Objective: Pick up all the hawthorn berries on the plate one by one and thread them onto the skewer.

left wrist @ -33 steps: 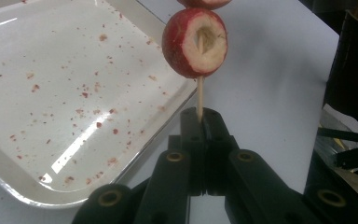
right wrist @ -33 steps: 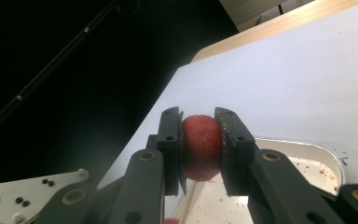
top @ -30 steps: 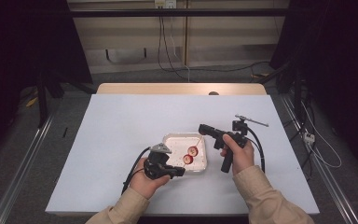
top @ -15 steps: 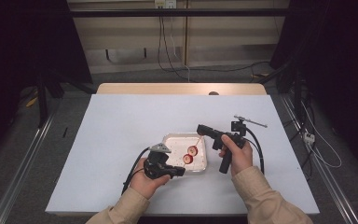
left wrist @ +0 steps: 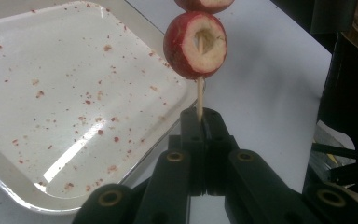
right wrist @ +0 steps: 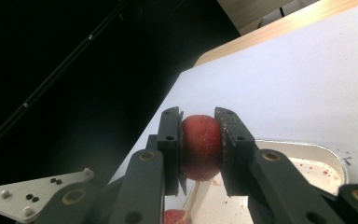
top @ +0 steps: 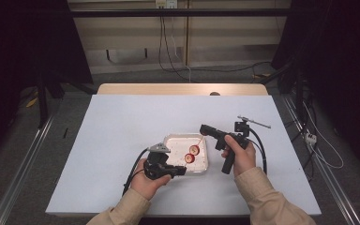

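Table (top: pixel 122 122) open all round — only the tray (top: pixel 171 140) interrupts

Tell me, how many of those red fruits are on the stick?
2 on the stick, as far as I can see, both over the white tray: one nearer the left hand-held gripper that pinches the stick's end, one clamped in the right hand-held gripper.

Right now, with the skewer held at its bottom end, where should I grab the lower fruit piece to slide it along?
Grip the lower fruit piece across its round red sides, coming from beside the skewer, fingers straddling the stick. The cut faces are pierced, and the rounded skin gives opposing surfaces.
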A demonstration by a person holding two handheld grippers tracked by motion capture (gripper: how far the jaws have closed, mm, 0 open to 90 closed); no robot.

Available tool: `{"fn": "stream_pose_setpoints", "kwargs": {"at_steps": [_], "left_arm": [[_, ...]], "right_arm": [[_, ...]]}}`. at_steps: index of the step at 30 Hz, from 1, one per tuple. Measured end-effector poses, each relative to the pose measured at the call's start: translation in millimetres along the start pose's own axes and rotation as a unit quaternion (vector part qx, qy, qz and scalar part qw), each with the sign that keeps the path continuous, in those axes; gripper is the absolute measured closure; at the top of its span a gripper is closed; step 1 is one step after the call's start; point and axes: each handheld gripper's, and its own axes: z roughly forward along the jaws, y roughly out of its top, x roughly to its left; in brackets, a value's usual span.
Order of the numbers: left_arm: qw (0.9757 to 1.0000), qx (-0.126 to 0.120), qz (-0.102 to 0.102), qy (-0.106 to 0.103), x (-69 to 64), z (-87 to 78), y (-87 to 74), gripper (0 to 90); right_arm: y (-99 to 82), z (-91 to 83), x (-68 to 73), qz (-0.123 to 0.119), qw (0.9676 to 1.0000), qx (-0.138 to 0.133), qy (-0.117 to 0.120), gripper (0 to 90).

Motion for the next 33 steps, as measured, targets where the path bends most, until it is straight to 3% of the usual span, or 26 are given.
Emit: {"fn": "stream_pose_setpoints", "kwargs": {"at_steps": [10,18,33], "left_arm": [[0.9999,-0.012,-0.003,0.004,1.0,-0.9,-0.3,89.5],[0.9997,-0.021,-0.007,0.012,0.6,-1.0,-0.7,89.5],[0.9985,-0.035,0.004,0.042,-5.7,-3.6,-0.1,89.8]], "right_arm": [[-5.9,4.9,1.7,0.0,1.0,0.004,0.002,73.2],[-9.5,5.0,6.8,-0.017,0.9998,0.005,-0.002,73.4],[-17.6,7.4,13.2,-0.022,0.9997,-0.013,-0.001,73.5]]}}
